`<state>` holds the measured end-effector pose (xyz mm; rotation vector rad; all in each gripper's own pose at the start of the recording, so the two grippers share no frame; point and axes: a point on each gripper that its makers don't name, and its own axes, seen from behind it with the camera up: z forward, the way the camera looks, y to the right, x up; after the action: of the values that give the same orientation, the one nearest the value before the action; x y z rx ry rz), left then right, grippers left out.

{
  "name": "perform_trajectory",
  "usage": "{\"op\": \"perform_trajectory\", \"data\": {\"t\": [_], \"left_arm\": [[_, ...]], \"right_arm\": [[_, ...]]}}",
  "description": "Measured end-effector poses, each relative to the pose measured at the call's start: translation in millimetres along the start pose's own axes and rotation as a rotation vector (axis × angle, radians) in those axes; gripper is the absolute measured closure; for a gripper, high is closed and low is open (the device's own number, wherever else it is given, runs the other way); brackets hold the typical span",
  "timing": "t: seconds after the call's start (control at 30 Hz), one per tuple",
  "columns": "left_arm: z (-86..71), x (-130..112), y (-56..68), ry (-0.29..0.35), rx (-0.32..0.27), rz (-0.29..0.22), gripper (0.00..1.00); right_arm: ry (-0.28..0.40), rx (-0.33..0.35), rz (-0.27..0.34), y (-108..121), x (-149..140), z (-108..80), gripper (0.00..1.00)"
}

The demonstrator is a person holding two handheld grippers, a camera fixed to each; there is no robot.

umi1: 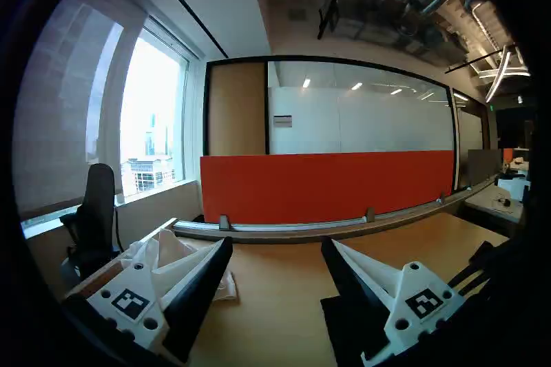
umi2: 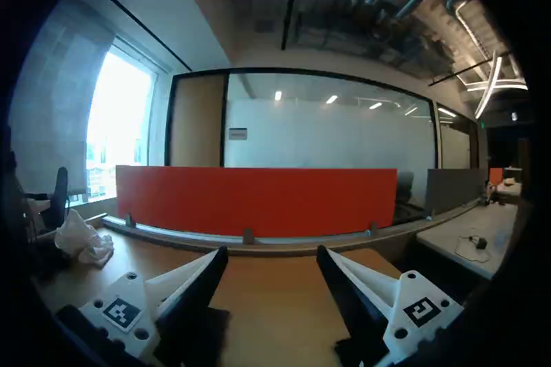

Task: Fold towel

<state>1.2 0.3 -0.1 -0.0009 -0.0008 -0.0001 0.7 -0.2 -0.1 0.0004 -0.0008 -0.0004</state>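
**Limp towel heaped at the counter's window end**

The crumpled white cloth towel (umi1: 157,246) lies heaped on the light wooden counter (umi1: 275,298), left of both tools. It looks light, soft and floppy, so a corner or hem is the best hold. The left hand-held gripper (umi1: 277,243) and right hand-held gripper (umi2: 272,251) are spread wide and empty. The orange partition panel (umi1: 324,188) and black office chair (umi1: 93,219) stand clear of the approach.

White towel (umi2: 81,239) — possibly off-white, orange-red partition (umi1: 324,186), pale wood desk (umi1: 282,305), left hand-held gripper (umi1: 276,242) white and black.
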Motion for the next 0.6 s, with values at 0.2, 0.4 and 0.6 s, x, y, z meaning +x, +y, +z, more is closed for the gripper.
{"op": "perform_trajectory", "data": {"t": [0.2, 0.4, 0.6], "left_arm": [[0.1, 8.3, 7.0, -0.018, -0.029, 0.012, 0.04], [-1.9, 6.4, 25.1, -0.063, -0.118, 0.033, 0.04], [-5.2, 3.7, 41.7, -0.101, -0.212, 0.060, 0.04]], "right_arm": [[-0.014, 0.019, -0.018, -5.1, 5.2, -1.3, 0.00], [-0.063, 0.108, -0.058, -25.2, 6.2, -6.2, 0.00], [-0.113, 0.220, -0.100, -48.1, 7.1, -12.8, 0.00]]}}
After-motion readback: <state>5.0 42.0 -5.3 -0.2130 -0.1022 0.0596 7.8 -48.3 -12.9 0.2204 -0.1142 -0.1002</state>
